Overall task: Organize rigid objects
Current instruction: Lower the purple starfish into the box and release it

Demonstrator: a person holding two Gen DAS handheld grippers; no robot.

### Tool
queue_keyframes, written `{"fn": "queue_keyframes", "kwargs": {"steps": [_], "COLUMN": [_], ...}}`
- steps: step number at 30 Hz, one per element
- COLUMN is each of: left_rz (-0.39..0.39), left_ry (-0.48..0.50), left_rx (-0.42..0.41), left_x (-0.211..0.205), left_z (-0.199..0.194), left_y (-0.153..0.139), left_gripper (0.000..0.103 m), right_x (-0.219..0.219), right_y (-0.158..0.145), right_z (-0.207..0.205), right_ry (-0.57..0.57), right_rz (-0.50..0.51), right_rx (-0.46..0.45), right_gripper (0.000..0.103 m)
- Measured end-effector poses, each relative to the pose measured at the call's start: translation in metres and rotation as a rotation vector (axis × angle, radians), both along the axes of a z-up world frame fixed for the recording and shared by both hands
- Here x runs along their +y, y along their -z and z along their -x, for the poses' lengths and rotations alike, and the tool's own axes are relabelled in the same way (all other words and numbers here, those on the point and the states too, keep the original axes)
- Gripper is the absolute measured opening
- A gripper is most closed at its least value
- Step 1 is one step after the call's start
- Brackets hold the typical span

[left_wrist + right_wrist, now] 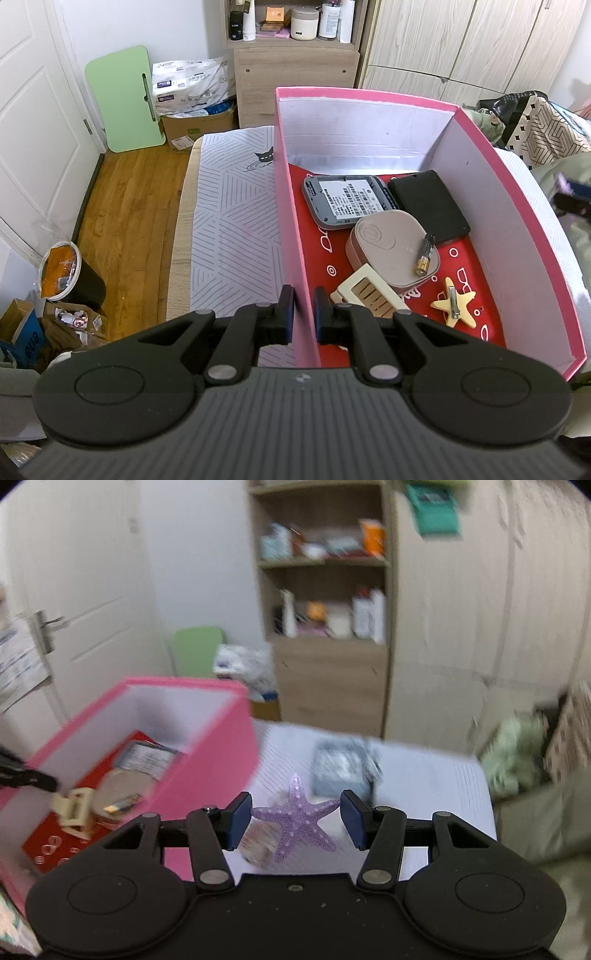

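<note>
My left gripper point(303, 312) is shut on the left wall of a pink box point(291, 221). Inside lie a grey device with a label point(345, 201), a black case point(430, 205), a tan case point(391, 245) with a battery point(424, 254) on it, a cream clip point(369, 293) and a yellow star clip point(454, 301). In the right wrist view my right gripper point(295, 818) holds a purple starfish point(297, 814) between its pads, to the right of the pink box point(214, 760). The view is blurred. A clear object point(258, 843) lies below the starfish.
The box stands on a white patterned table cover point(232, 229). A grey packet point(341, 766) lies on the cover beyond the starfish. A wooden shelf unit point(295, 74), wardrobe point(461, 44), green board point(123, 98) and a bin point(70, 275) on the floor surround the table.
</note>
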State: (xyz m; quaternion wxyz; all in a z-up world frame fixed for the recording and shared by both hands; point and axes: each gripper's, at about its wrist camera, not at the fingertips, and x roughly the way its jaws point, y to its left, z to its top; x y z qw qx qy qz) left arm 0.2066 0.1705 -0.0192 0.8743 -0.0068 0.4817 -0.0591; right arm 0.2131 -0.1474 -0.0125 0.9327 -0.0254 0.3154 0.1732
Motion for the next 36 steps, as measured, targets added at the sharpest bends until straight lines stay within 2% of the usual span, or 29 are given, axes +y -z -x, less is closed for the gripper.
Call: {"fn": "queue_keyframes", "kwargs": {"steps": [4,7,9,12,17,20,23,27,32,34,36], "left_rz": [0.003,0.002,-0.001,0.006,0.016,0.022,0.035,0.040,0.038,0.040,0.044], "left_ry": [0.000,0.001,0.005,0.014,0.014,0.015,0.017,0.019,0.018,0.017,0.017], "left_rx": [-0.004,-0.001,-0.001,0.002,0.002,0.004,0.006,0.006,0.000,0.001,0.001], "left_x": [0.001,0.001,0.001,0.002,0.002,0.004,0.006,0.007,0.006,0.006,0.007], "left_z": [0.001,0.001,0.002,0.001,0.000,-0.001,-0.002,-0.003,-0.002,-0.002,-0.001], "left_y": [0.000,0.001,0.001,0.000,0.000,0.000,0.000,0.000,0.000,0.000,0.000], "left_gripper": [0.010,0.010,0.010,0.011,0.011,0.011,0.011,0.012,0.012,0.012,0.012], "right_x": [0.027,0.049,0.066,0.096,0.127,0.141,0.151,0.163,0.177,0.181,0.186], "right_y": [-0.026,-0.039,-0.043,-0.040,-0.030,-0.020,-0.009,-0.012,-0.011,-0.002,0.010], "right_z": [0.011,0.013,0.011,0.005,-0.014,-0.018,-0.026,-0.051,-0.104,-0.124,-0.138], "right_ry": [-0.107,-0.219,-0.295,-0.406,-0.571,-0.623,-0.623,-0.586,-0.465,-0.429,-0.402], "right_rz": [0.032,0.031,0.068,0.211,0.332,0.398,0.433,0.370,0.198,0.128,0.099], "right_rx": [-0.086,-0.094,-0.077,-0.053,0.060,0.111,0.119,0.157,0.315,0.395,0.445], "right_gripper": [0.058,0.058,0.058,0.058,0.058,0.058,0.058,0.058,0.058,0.058,0.058]}}
